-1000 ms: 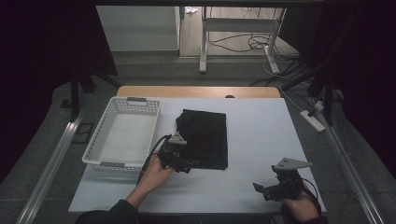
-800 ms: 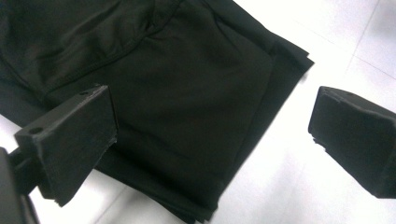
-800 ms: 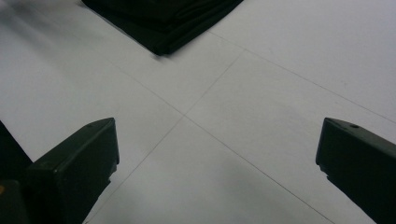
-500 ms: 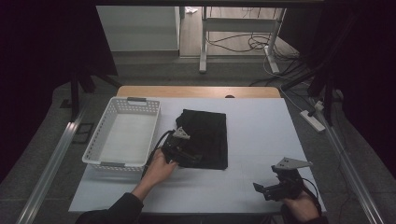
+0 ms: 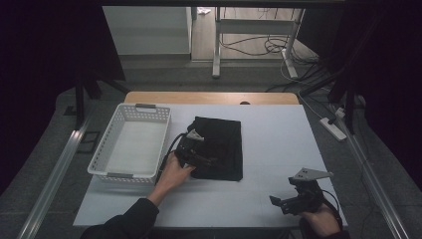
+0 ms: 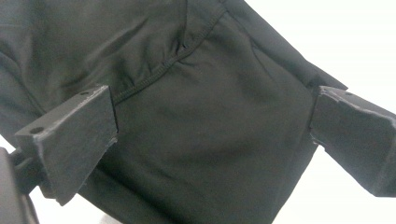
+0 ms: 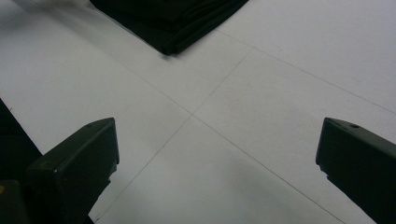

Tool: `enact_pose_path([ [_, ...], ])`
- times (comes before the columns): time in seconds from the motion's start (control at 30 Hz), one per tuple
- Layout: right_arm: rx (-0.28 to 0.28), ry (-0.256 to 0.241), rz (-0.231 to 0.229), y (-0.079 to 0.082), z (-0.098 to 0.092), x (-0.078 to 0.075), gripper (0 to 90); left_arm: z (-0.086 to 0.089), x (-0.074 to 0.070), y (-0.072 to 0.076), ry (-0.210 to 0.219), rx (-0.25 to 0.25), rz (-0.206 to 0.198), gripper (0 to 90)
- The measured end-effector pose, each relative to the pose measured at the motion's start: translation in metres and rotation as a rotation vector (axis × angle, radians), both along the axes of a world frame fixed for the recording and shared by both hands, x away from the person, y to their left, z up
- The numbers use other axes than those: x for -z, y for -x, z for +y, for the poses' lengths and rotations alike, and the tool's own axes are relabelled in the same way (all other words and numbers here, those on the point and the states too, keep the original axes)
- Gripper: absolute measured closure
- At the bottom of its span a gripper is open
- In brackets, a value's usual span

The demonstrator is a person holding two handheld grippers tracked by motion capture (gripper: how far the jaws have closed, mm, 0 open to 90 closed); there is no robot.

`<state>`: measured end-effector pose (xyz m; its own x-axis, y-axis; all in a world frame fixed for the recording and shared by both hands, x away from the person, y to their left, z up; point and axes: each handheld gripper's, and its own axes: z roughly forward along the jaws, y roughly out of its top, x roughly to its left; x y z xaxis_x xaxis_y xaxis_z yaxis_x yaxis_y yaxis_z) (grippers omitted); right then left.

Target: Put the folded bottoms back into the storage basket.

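Observation:
A folded black garment (image 5: 221, 144) lies flat in the middle of the white table. My left gripper (image 5: 199, 157) is over its left front part, jaws wide open, with the cloth (image 6: 210, 140) spread close beneath them and a stitched seam running across it. Nothing is pinched between the jaws. My right gripper (image 5: 291, 201) rests near the table's front right edge, open, with bare table between its jaws. In the right gripper view a corner of the garment (image 7: 173, 23) lies farther off.
An empty white plastic basket (image 5: 102, 157) stands at the table's left side, just beside the garment. The white table (image 5: 278, 134) ends in a wooden strip at the back. Cables and a power strip (image 5: 332, 128) lie on the floor to the right.
My left gripper has moved forward and right, from the garment's left edge onto the cloth. The right gripper has stayed in place.

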<state>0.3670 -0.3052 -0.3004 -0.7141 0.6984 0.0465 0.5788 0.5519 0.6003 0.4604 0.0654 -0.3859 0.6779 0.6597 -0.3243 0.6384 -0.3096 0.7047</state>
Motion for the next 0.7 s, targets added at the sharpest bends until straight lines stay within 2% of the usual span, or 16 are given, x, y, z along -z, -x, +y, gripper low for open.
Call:
enact_pose_path([
  [0.17,0.000,0.003,0.000,0.000,0.000,0.000,0.0,0.001,0.000,-0.011,-0.006,-0.016,-0.001,1.1],
  [0.3,0.000,0.003,0.001,0.000,0.000,0.000,0.0,-0.001,0.001,-0.020,-0.033,-0.036,-0.002,0.6],
  [0.5,-0.002,0.004,0.002,0.000,0.000,0.000,0.0,-0.002,0.004,-0.031,-0.031,-0.048,0.003,0.0],
  [0.57,-0.005,0.005,0.004,0.000,0.000,0.000,0.0,-0.001,0.007,-0.037,-0.012,-0.064,0.010,0.0],
  [0.7,-0.005,0.006,0.003,0.000,0.001,0.000,0.0,0.002,0.009,-0.043,-0.012,-0.085,0.008,0.0],
])
